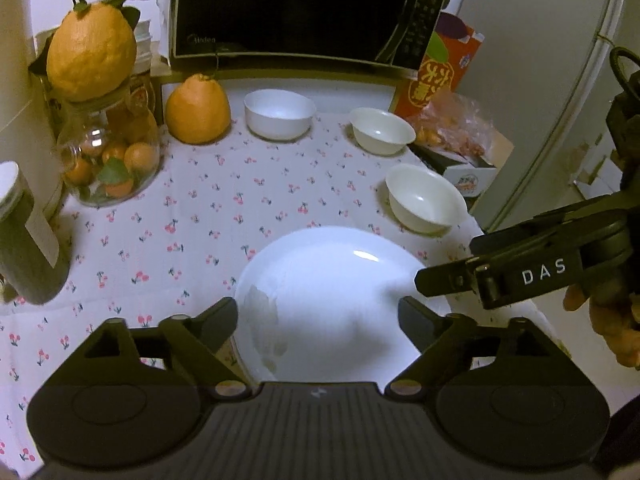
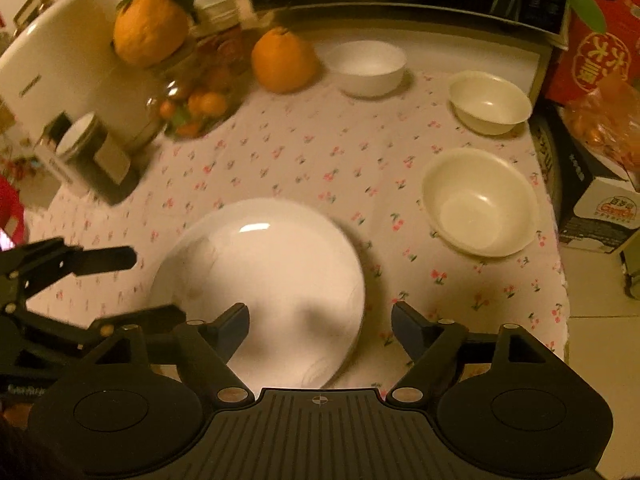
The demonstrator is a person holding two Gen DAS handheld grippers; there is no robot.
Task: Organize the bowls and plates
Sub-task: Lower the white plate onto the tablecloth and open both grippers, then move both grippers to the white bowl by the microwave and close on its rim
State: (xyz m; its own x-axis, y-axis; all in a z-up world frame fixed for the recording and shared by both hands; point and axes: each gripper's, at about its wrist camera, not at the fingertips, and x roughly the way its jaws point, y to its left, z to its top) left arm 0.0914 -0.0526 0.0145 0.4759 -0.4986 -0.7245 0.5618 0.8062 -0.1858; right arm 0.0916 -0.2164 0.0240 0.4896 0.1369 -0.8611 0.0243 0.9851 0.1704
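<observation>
A white plate (image 1: pixel 320 292) (image 2: pixel 264 280) lies on the cherry-print tablecloth at the near edge. Three white bowls stand beyond it: a near right one (image 1: pixel 424 198) (image 2: pixel 480 200), a far right one (image 1: pixel 382 130) (image 2: pixel 490 102) and a far middle one (image 1: pixel 279 113) (image 2: pixel 366 66). My left gripper (image 1: pixel 318 318) is open and empty, its fingers over the plate's near half. My right gripper (image 2: pixel 320 324) is open and empty over the plate's right edge. It also shows at the right of the left wrist view (image 1: pixel 440 280).
A black microwave (image 1: pixel 296 8) stands at the back. An orange fruit (image 1: pixel 198 110) and a glass jar (image 1: pixel 108 152) with fruit on it are at the back left. A dark canister (image 1: pixel 24 240) stands at the left. Boxes and a bag of fruit (image 1: pixel 452 128) are at the right edge.
</observation>
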